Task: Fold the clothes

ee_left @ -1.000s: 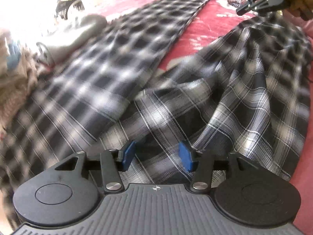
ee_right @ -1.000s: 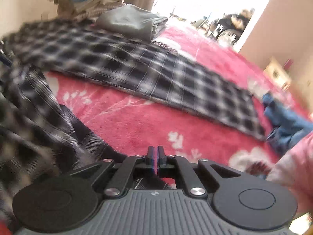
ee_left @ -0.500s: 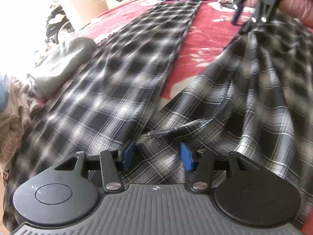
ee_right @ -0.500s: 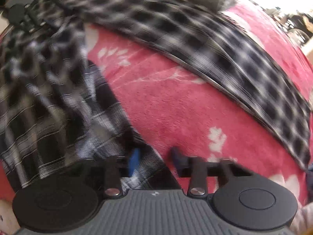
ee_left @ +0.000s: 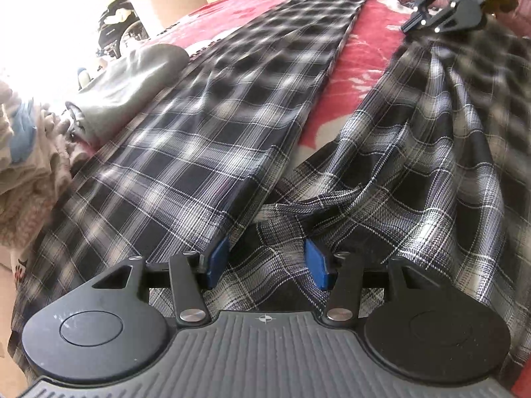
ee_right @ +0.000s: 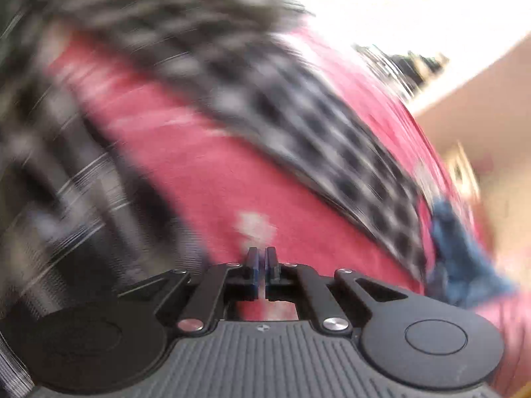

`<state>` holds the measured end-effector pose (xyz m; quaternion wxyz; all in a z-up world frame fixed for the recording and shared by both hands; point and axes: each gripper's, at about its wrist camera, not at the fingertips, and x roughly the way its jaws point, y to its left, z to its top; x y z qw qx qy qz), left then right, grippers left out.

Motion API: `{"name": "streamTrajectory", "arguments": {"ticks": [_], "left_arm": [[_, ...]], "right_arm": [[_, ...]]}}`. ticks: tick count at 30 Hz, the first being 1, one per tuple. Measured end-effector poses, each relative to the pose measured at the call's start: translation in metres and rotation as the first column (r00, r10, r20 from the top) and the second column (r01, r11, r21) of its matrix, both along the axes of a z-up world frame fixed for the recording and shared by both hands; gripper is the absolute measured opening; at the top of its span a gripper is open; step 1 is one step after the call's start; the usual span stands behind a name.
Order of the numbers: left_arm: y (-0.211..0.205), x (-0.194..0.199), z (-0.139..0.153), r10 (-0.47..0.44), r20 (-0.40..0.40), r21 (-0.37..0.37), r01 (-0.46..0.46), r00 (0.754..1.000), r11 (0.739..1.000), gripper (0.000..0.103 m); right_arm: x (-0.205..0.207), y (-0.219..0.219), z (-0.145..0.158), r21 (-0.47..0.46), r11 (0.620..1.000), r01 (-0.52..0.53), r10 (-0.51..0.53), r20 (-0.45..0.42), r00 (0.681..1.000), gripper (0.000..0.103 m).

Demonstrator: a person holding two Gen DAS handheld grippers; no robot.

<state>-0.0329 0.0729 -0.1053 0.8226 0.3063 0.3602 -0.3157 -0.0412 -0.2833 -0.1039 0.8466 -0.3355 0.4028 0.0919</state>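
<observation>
I am seeing black-and-white plaid trousers (ee_left: 232,139) lying on the red bed (ee_left: 365,43): the left leg stretching flat toward the far side, the right leg (ee_left: 431,165) bunching in rumpled folds.

Light: strong daylight, blown out white at the upper left of the left wrist view and the upper right of the right wrist view.
Left view: near plaid cloth (ee_left: 205,152) sharp, far end soft.
Right view: heavy motion smear throughout.
Edges: fisheye bending.
</observation>
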Motion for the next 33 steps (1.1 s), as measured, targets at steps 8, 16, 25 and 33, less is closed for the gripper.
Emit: {"name": "streamTrajectory", "arguments": {"ticks": [8,16,25,33], "left_arm": [[0.006,0.003,0.012,0.009,-0.004,-0.008,-0.01,1.0,1.0,0.051],[-0.002,0.011,0.045,0.007,-0.012,-0.137,-0.009,1.0,0.991,0.051],[-0.039,-0.009,0.035,-0.103,-0.04,-0.142,0.096,0.994,0.985,0.051],[-0.053,-0.013,0.016,-0.123,-0.057,-0.102,0.116,0.991,0.988,0.051]], "right_arm": [[-0.008,-0.104,0.094,0.238,0.91,0.34,-0.34,-0.042,0.939,0.016],[0.0,-0.117,0.042,0.096,0.864,0.494,-0.438,-0.339,0.832,0.033],[0.033,-0.149,0.009,0.095,0.663,0.742,-0.599,-0.527,0.603,0.023],[-0.03,-0.141,0.074,0.227,0.6,0.767,-0.755,-0.155,0.637,0.003]]}}
